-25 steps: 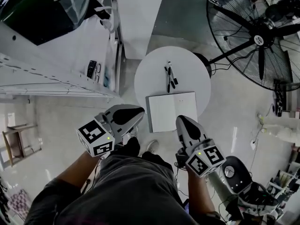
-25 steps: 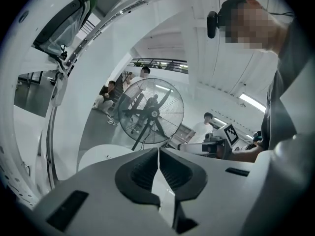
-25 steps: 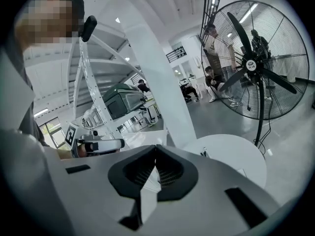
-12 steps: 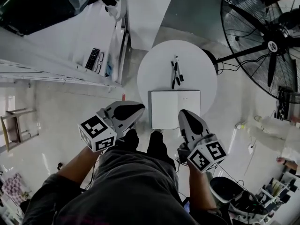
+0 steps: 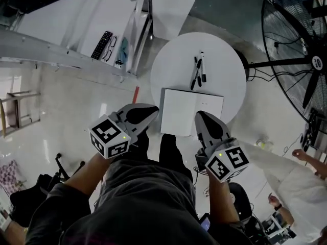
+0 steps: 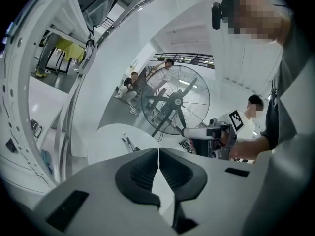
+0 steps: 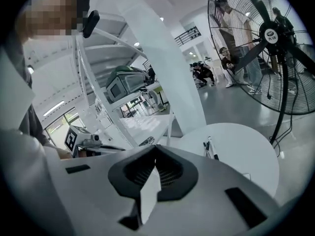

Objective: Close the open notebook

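Claws both closed, nothing between the jaws. Notebook lies open and flat, centre frame, at the near rim of the round desk. Left claw is just off its left edge; right claw overlaps its lower right part, contact unclear. Nothing closed yet, so the whole page flip remains. Pens lie just past the top edge. Fan stands well right, so there's room.

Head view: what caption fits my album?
Left gripper and right gripper, both shut, hang near an open notebook on a round table.
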The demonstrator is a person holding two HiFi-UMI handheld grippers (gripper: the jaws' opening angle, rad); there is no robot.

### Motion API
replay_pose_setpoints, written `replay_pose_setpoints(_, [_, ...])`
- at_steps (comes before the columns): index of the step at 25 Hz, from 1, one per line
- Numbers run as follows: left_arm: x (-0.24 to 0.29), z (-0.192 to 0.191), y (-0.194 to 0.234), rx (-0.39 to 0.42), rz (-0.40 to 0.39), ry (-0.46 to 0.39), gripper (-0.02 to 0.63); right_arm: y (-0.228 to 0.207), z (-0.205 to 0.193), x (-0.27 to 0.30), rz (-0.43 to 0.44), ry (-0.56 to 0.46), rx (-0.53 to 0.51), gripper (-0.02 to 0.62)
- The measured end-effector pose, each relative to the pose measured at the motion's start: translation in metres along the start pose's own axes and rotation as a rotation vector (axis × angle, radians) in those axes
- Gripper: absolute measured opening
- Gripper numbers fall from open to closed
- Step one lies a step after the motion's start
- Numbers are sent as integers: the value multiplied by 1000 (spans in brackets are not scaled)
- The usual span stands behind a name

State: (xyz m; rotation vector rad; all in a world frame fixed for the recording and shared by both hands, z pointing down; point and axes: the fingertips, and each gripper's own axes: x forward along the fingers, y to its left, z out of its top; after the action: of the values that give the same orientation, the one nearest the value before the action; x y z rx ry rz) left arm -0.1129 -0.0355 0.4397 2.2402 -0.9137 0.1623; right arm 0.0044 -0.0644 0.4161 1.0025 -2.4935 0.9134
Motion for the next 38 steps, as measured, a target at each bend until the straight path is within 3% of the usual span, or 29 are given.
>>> replay_pose_setpoints(11, [23,-51,18,-59,66,35,25,-25,-37,19,28,65,7,21])
replay_pose_setpoints(28, [40,-113,62,-133,82,116,26,-37,-77,50,21,118,44,21])
replay_pose_setpoints(38, [49,-149,82,-195,95,155,78,-47,-94,61,19,176,48,21])
